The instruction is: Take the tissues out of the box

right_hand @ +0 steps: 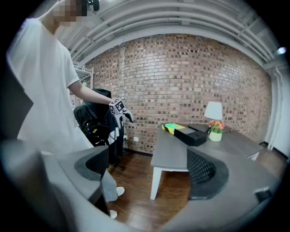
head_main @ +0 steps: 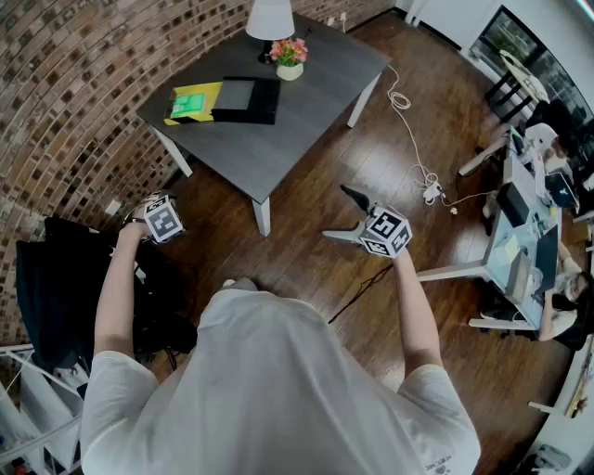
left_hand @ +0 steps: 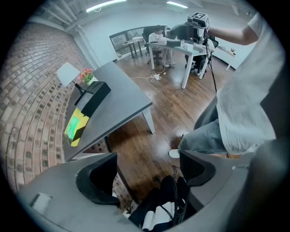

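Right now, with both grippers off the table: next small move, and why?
Probably step toward the table and bring the right gripper over the black box. Both it and the left gripper hang open and empty above the floor, well short of the box.

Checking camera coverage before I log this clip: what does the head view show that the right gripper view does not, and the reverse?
Only the head view: the white cable on the floor and the far desks. Only the right gripper view: the ceiling. Both: the grey table with the black box, yellow-green pad, flowers and lamp, plus the left gripper.
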The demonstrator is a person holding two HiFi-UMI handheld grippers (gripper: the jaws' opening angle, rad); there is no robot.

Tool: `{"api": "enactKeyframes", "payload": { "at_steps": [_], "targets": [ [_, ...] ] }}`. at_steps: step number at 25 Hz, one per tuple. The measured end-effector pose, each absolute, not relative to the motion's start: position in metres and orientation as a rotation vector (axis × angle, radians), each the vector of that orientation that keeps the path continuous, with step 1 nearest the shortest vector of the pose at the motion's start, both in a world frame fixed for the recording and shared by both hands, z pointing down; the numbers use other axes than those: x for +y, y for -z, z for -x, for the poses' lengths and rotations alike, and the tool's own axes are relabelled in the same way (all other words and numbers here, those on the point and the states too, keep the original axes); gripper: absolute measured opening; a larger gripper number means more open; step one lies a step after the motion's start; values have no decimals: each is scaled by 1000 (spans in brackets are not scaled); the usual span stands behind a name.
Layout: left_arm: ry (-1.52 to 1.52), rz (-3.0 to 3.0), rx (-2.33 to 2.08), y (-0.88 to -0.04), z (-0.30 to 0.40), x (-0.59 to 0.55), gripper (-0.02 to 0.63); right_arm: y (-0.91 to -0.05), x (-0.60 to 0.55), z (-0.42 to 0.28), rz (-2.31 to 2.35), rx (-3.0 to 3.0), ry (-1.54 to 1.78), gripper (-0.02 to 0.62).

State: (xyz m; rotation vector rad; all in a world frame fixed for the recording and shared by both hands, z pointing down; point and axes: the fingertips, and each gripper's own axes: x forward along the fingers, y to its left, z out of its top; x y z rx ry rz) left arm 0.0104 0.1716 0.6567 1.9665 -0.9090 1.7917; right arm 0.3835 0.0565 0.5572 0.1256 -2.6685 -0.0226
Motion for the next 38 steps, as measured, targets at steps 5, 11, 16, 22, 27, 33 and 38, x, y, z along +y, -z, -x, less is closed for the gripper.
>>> {"api": "enactKeyframes", "payload": {
  "at_steps": [5,11,16,22,27,33,38],
  "targets": [
    [-1831,-2008,-899,-651,14,120,433,-543,13,-349,-171,-2683,80,538],
    [-1818,-2138,-898,-649,71,29,436,-538,-36,-272,-270,-2705,109,538],
    [-1864,-2191,-787,-666,147,-43,436,-559,-83,-176,-274,-2602,172,538],
    [-1870,-2230,-684,-671,246,-105,436,-547,-126,-58,-276,-2571,166,538],
    [-1832,-2308,-585,-666,291,-138,436,-542,-158,9,-320,-2560,89,538],
    [-1845,-2351,-480,-669,316,-156,434,-539,-180,44,-365,-2575,62,538],
    [-1850,-2362,-462,-670,324,-163,434,-549,-184,57,-334,-2573,24,538]
  ]
}}
